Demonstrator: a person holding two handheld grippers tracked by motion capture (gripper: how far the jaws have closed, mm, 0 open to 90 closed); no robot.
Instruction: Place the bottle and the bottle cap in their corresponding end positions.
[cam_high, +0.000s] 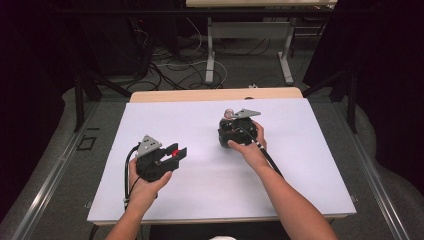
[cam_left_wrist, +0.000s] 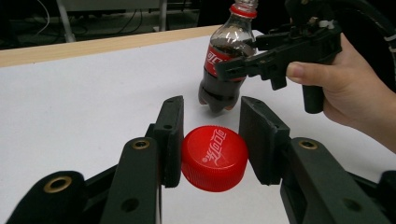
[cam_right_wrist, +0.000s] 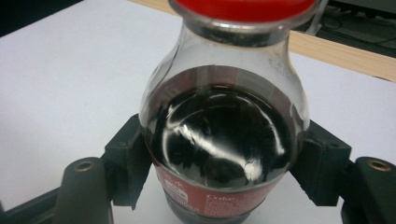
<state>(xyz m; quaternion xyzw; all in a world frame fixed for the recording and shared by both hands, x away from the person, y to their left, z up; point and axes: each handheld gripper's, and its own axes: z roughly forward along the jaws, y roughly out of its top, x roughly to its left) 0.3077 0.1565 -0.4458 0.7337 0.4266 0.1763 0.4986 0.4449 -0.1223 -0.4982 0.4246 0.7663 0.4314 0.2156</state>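
Cola bottle (cam_left_wrist: 222, 70) first: we see it gripped around its red-labelled middle by the right gripper (cam_high: 231, 126), whose two jaws press against opposite sides of the plastic. In the right gripper view the bottle (cam_right_wrist: 224, 140) stands between the black pads (cam_right_wrist: 128, 161), dark drink reaching up to the shoulder and a red ring at the neck. In the left gripper view the bottle leans a little, and we think its base is just clear of the white tabletop (cam_left_wrist: 74, 93), though the angle leaves that uncertain. The neck has no cap on it.

We find the red bottle cap (cam_left_wrist: 214, 157) in the left gripper (cam_left_wrist: 212, 140), lying flat with its white lettering upward. The jaws are parted to about the cap's width, one pad (cam_left_wrist: 172, 137) touching the cap's side, the other just beside the opposite edge, so we take it as held.

From the high view, the left gripper (cam_high: 176, 152) sits at the near left of the tabletop (cam_high: 300, 165) with the cap (cam_high: 174, 151) a red speck at its tips, while the right hand (cam_high: 250, 147) holds its gripper near the centre, well apart.
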